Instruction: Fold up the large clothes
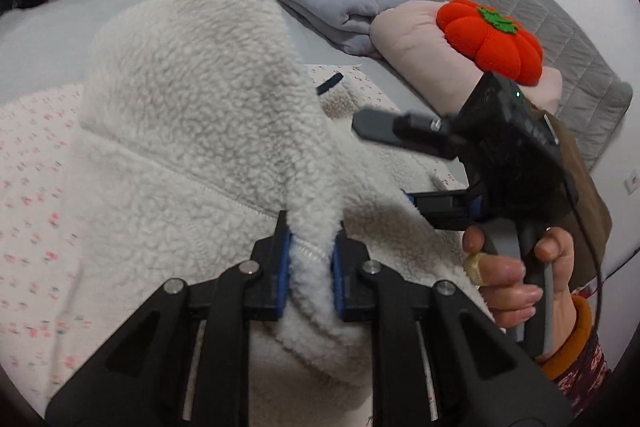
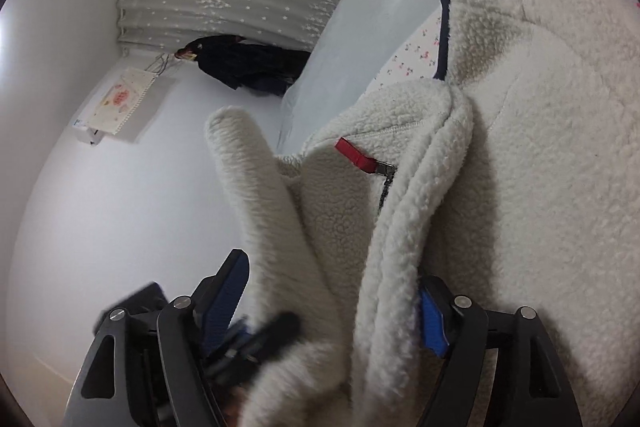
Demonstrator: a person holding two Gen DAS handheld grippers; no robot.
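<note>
The cream fleece jacket (image 1: 192, 131), thick, soft and floppy, hangs over the floral bedsheet (image 1: 28, 187), left gripper (image 1: 308, 267) pinching its zipper edge, right gripper (image 2: 332, 311) spread around a bunched fold

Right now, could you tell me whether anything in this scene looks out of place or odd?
Only one thing stands out: an orange pumpkin-shaped cushion perched on the pink folded bedding, an odd spot among linens. The fleece jacket is bunched, with a fold pinched in the left gripper, normal mid-fold. Nothing looks damaged.
</note>
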